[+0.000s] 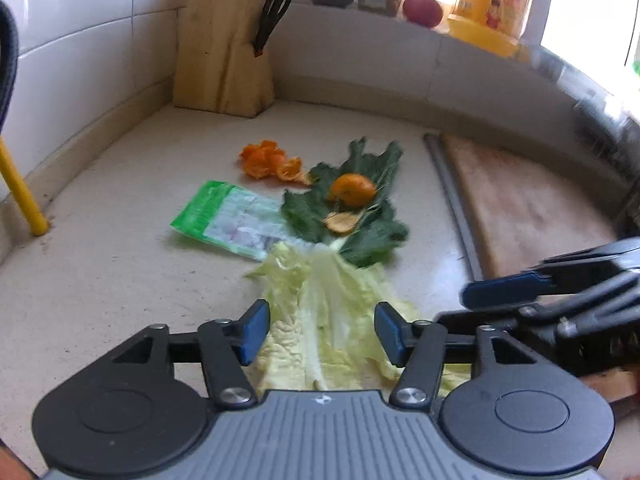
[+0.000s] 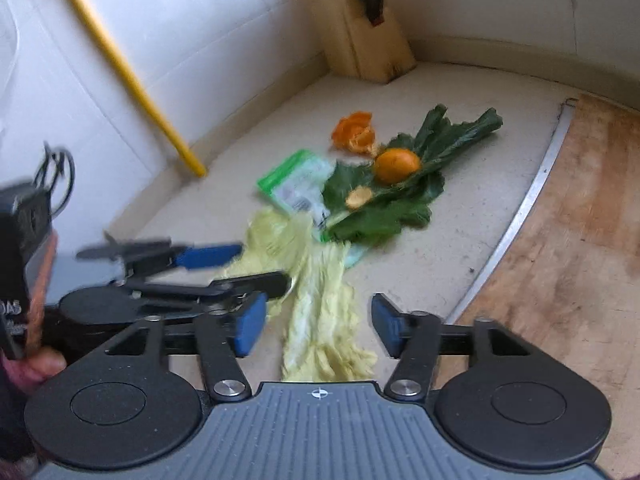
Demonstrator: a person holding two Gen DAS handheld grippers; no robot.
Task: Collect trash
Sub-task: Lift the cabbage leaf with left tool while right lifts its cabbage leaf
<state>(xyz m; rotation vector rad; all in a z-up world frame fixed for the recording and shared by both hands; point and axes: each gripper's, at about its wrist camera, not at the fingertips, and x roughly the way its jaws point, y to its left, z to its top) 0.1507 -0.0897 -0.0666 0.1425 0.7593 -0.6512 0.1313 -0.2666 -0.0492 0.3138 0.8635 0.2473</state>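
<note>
Pale yellow-green cabbage leaf (image 1: 324, 312) lies low centre between the spread fingers of the left gripper (image 1: 322, 330) and the equally wide, empty right gripper (image 2: 318, 326); bare beige countertop (image 1: 120, 280) stretches left; its near end is hidden.

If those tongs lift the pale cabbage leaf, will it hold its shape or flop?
The cabbage leaf would probably flop: its frilly edges look thin and crinkled, lying flat on the counter. The paler central rib may stay somewhat stiffer. It likely weighs little, so the open left tongs straddling it should lift it easily.
</note>
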